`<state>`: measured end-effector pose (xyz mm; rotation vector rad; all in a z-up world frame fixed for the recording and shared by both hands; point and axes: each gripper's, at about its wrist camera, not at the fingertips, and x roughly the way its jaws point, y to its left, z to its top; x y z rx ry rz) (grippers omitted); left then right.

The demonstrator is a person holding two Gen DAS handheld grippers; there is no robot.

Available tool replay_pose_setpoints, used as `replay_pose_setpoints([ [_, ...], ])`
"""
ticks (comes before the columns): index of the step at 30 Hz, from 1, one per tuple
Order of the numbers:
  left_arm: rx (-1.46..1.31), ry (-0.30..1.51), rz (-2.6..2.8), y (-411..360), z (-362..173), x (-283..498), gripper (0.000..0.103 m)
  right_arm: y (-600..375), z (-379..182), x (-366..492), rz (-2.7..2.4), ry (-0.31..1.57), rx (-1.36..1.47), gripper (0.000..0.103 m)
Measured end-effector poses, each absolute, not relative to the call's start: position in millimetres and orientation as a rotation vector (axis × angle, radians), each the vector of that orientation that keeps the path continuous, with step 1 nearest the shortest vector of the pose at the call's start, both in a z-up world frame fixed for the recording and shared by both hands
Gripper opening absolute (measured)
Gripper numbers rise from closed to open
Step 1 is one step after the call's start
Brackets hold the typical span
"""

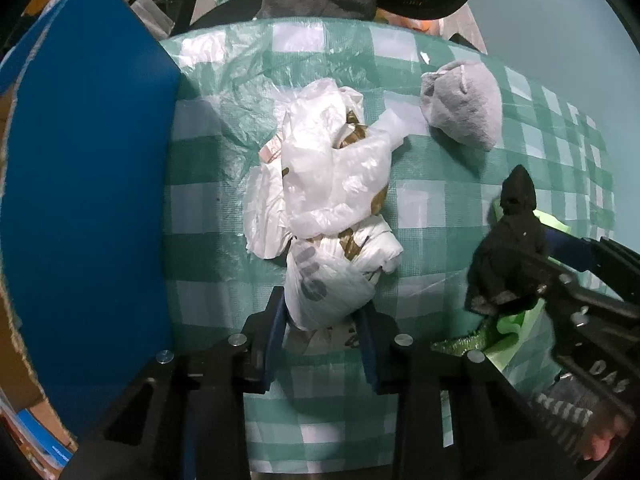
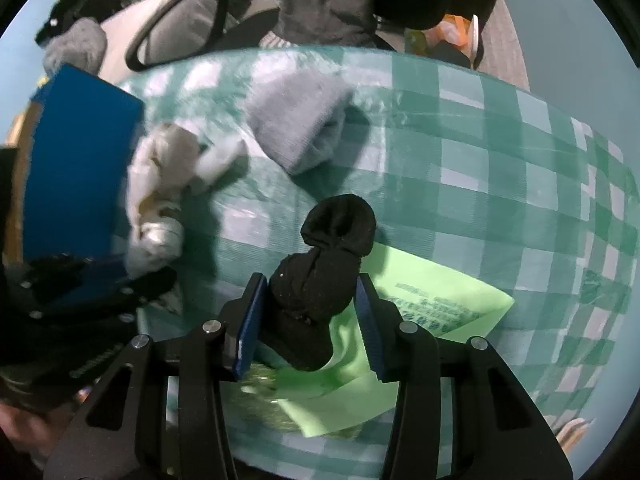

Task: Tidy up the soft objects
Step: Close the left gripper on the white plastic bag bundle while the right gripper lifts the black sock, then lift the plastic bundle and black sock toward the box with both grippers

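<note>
L fingers (image 1: pixel 326 316) clamped on white plastic-bag bundle (image 1: pixel 320 208), mid surface (image 1: pixel 440 208). R fingers (image 2: pixel 308 312) pinch black sock roll (image 2: pixel 320 280) over green paper (image 2: pixel 440 300). Grey sock (image 1: pixel 464 108) lies loose, unsorted; judge barely started. Blue box (image 1: pixel 80 200) hems L side; R side open w/ room.

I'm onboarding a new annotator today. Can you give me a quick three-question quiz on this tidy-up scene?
1. True or false: the right gripper is shut on the rolled black sock.
2. What lies between the jaws of the left gripper? A) the grey sock bundle B) the white plastic bag bundle C) the green paper
3. What sits under the black sock, on the checked tablecloth?

Key:
1. True.
2. B, the white plastic bag bundle; the grey sock bundle lies apart, untouched.
3. A light green printed paper.
</note>
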<state>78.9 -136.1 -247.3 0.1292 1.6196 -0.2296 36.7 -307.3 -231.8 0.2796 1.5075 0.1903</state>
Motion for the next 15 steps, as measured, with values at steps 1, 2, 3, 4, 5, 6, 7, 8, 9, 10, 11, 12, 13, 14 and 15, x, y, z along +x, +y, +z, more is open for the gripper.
replay_pose_setpoints([
  [1,0.128,1.617,-0.231,-135,-246,78,0.032,-308,-228,37,0.196,1.498,0.302,0.044],
  [2,0.126,1.614,-0.232,-129,-243,75,0.032,-309,-225,36,0.200,1.491,0.316,0.044],
  [3,0.125,1.609,-0.233,-127,-241,74,0.032,-309,-220,36,0.204,1.481,0.326,0.044],
  [4,0.124,1.604,-0.234,-130,-237,71,0.032,-308,-217,35,0.204,1.474,0.326,0.044],
  [5,0.125,1.596,-0.235,-128,-234,69,0.032,-307,-214,35,0.206,1.469,0.324,0.044],
  [6,0.128,1.591,-0.235,-128,-231,66,0.032,-307,-210,34,0.206,1.462,0.320,0.044],
  [7,0.130,1.584,-0.236,-127,-228,64,0.032,-306,-208,33,0.207,1.459,0.317,0.044],
  [8,0.132,1.578,-0.237,-126,-225,61,0.032,-306,-206,32,0.208,1.455,0.312,0.044],
  [9,0.132,1.574,-0.238,-128,-220,59,0.032,-305,-204,32,0.207,1.452,0.306,0.044],
  [10,0.131,1.567,-0.239,-124,-217,56,0.032,-303,-202,30,0.205,1.447,0.299,0.044],
  [11,0.130,1.559,-0.241,-123,-211,53,0.032,-302,-199,29,0.206,1.443,0.294,0.044],
  [12,0.129,1.551,-0.243,-122,-206,51,0.031,-301,-196,28,0.207,1.438,0.290,0.044],
  [13,0.128,1.546,-0.244,-122,-203,49,0.031,-301,-193,27,0.209,1.432,0.286,0.044],
  [14,0.126,1.541,-0.245,-121,-199,46,0.031,-300,-190,26,0.210,1.428,0.283,0.044],
  [15,0.124,1.535,-0.247,-120,-195,45,0.031,-299,-187,24,0.211,1.425,0.280,0.044],
])
